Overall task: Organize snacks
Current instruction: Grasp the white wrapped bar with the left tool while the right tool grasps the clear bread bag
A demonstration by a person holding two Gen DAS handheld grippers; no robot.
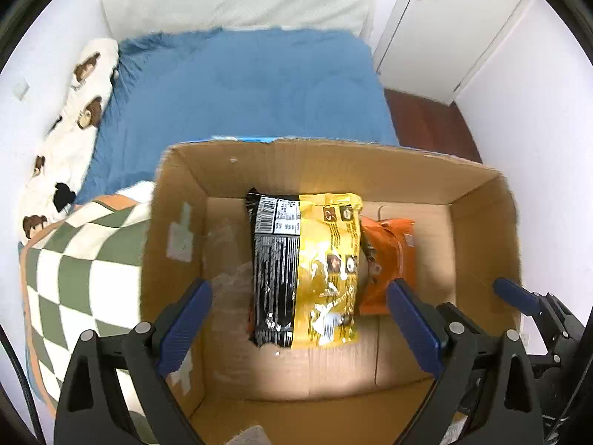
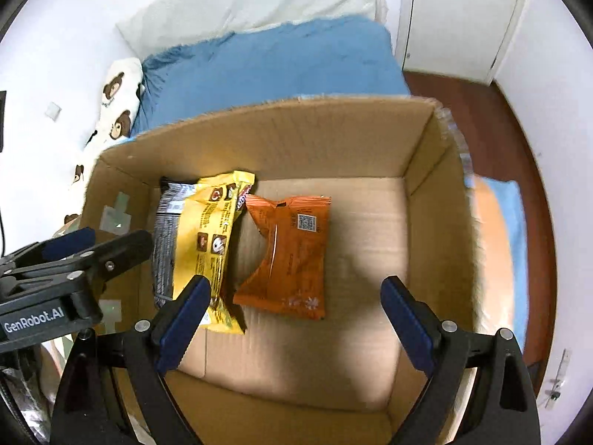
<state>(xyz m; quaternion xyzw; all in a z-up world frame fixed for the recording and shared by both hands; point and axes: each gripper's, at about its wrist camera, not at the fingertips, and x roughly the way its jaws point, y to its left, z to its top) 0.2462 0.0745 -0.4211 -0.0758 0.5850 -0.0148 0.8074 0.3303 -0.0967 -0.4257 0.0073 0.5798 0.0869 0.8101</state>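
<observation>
Both gripper (image 1: 300,319) (image 2: 294,317) sets gape over box (image 2: 259,137).

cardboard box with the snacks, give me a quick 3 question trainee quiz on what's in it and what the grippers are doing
1. True or false: the orange snack packet lies inside the cardboard box.
2. Multiple choice: the yellow snack bag lies A) partly over the orange packet, B) outside the box on the blue bedspread, C) clamped in the left gripper.
3. Short answer: are the left gripper and the right gripper open or shut, and is either holding a snack?

Key
1. True.
2. A.
3. Both are open, above the box, and neither holds anything.
</observation>
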